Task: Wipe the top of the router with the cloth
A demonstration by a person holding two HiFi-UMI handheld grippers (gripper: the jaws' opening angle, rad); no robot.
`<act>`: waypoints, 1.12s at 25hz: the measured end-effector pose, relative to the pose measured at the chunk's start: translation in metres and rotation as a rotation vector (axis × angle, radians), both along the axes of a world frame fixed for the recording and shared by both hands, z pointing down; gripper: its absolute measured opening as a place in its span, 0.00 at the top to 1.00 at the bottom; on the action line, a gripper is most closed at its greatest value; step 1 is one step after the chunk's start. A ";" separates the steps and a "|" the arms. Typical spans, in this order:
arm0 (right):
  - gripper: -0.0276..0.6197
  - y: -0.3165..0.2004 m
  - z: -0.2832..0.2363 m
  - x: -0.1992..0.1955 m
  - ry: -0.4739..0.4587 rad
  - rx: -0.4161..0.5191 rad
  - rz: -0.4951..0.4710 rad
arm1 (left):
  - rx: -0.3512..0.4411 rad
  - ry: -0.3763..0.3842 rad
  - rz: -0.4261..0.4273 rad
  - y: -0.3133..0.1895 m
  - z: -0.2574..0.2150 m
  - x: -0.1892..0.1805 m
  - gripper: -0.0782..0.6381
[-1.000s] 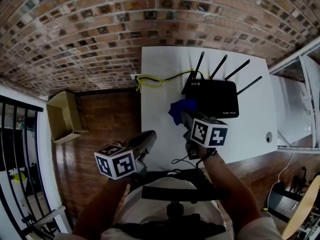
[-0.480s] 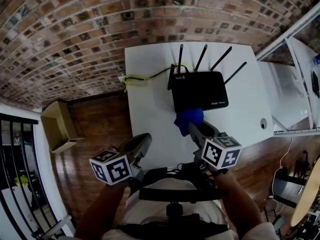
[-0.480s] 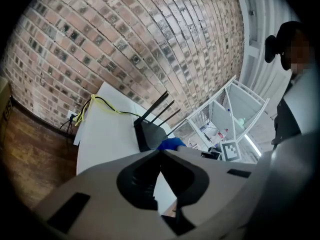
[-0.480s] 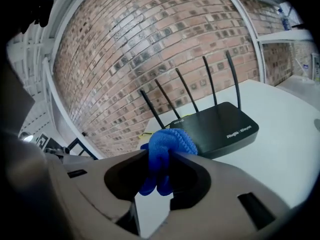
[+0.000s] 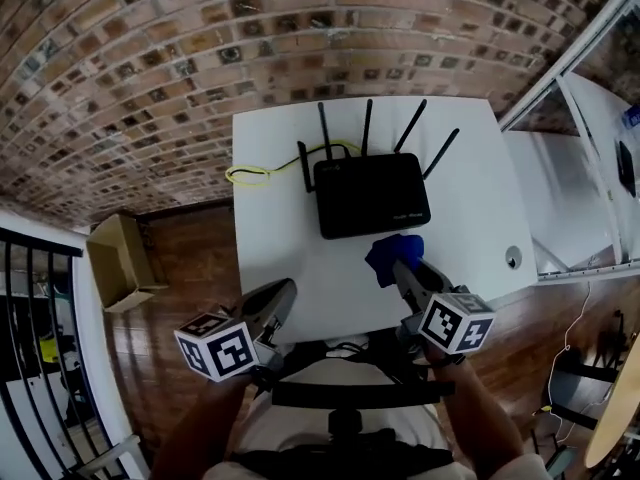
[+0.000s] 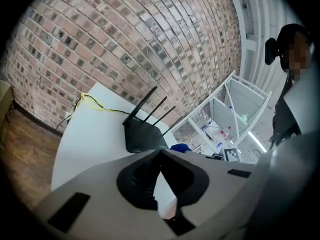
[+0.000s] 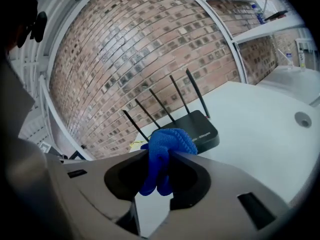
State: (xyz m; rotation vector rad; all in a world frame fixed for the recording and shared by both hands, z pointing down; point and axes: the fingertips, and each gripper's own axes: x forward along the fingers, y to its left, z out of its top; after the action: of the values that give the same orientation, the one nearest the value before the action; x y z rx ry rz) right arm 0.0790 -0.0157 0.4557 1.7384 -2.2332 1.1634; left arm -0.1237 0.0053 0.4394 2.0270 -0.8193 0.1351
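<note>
A black router (image 5: pixel 370 194) with several upright antennas lies on the white table (image 5: pixel 270 258) near the brick wall; it also shows in the left gripper view (image 6: pixel 143 136) and the right gripper view (image 7: pixel 200 130). My right gripper (image 5: pixel 398 268) is shut on a bunched blue cloth (image 5: pixel 391 255) (image 7: pixel 165 154), held just in front of the router's near right corner, apart from it. My left gripper (image 5: pixel 282 296) hangs shut and empty over the table's near left edge (image 6: pixel 159 153).
A yellow cable (image 5: pixel 252 173) runs from the router's back to the table's left edge. A small round grommet (image 5: pixel 513 258) sits at the table's right side. A cardboard box (image 5: pixel 122 261) stands on the wood floor to the left. A white shelf frame (image 5: pixel 575 88) is at the right.
My right gripper with the blue cloth has drawn off the router's front, to the right and nearer me. The head view has swung, so the table sits more centred. The left gripper stays low.
</note>
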 end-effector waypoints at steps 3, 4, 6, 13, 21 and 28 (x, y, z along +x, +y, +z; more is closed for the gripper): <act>0.76 0.009 -0.002 0.047 0.010 0.006 0.001 | 0.011 -0.026 -0.001 0.004 -0.006 0.043 0.85; 0.76 0.013 -0.001 0.064 0.006 0.004 -0.001 | 0.020 -0.032 -0.002 0.004 -0.009 0.059 0.85; 0.76 0.020 -0.001 0.098 0.017 0.004 -0.005 | 0.024 -0.032 -0.005 0.009 -0.013 0.091 0.85; 0.78 0.031 -0.005 0.201 0.057 0.035 -0.059 | 0.034 -0.046 -0.032 0.030 -0.020 0.189 0.85; 0.78 0.045 -0.008 0.272 0.033 0.052 -0.124 | 0.042 -0.064 -0.089 0.059 -0.025 0.259 0.85; 0.78 0.055 -0.004 0.301 0.015 0.058 -0.134 | 0.027 -0.102 -0.128 0.080 -0.026 0.272 0.85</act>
State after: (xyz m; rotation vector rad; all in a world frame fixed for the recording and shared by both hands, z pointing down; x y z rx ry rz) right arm 0.3798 0.0397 0.4514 1.5826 -2.3559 1.0638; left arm 0.1486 0.0850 0.4134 1.9989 -1.0179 0.1570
